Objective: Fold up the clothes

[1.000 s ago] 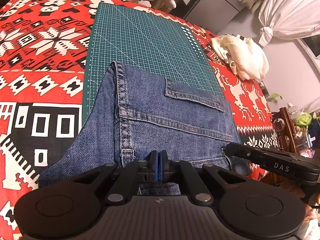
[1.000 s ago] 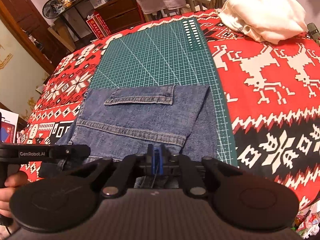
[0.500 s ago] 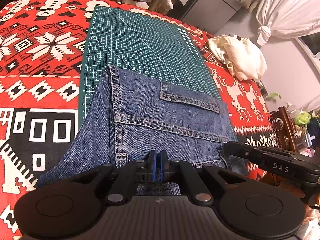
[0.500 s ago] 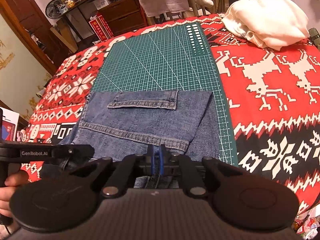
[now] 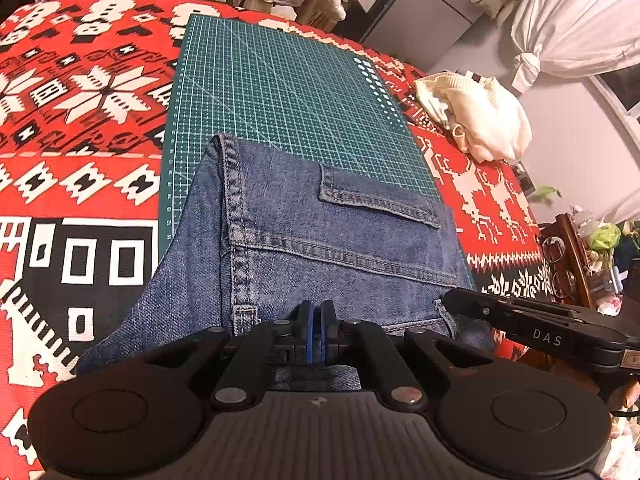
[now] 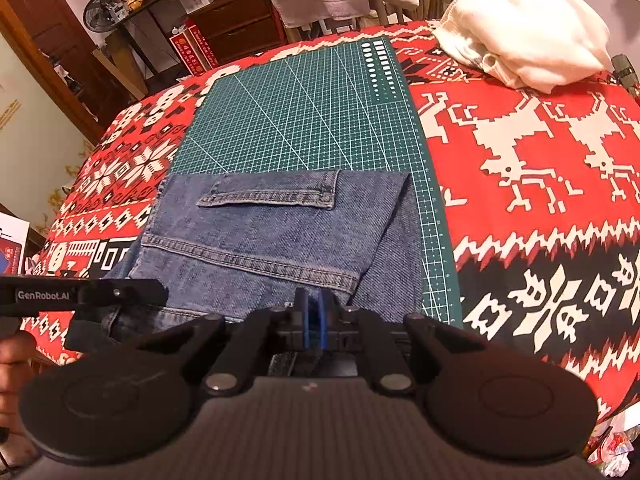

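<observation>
1. Lying folded on the green cutting mat [image 5: 280,92], the jeans [image 5: 320,240] run their long axis from 6 toward 12 o'clock, fold edge at the far end, back pocket [image 6: 272,194] facing up.
2. Both tools pinch the near denim edge: the left gripper [image 5: 316,330] is clenched on the jeans, and the right gripper [image 6: 314,326] is clamped on them likewise.
3. The mat rests on a red, white and black patterned blanket [image 6: 520,152].
4. A cream sweater [image 6: 528,36] lies bunched at 2 o'clock, well apart from the jeans.
5. Wooden drawers [image 6: 232,24] and hanging cloth stand beyond at 12 o'clock.
</observation>
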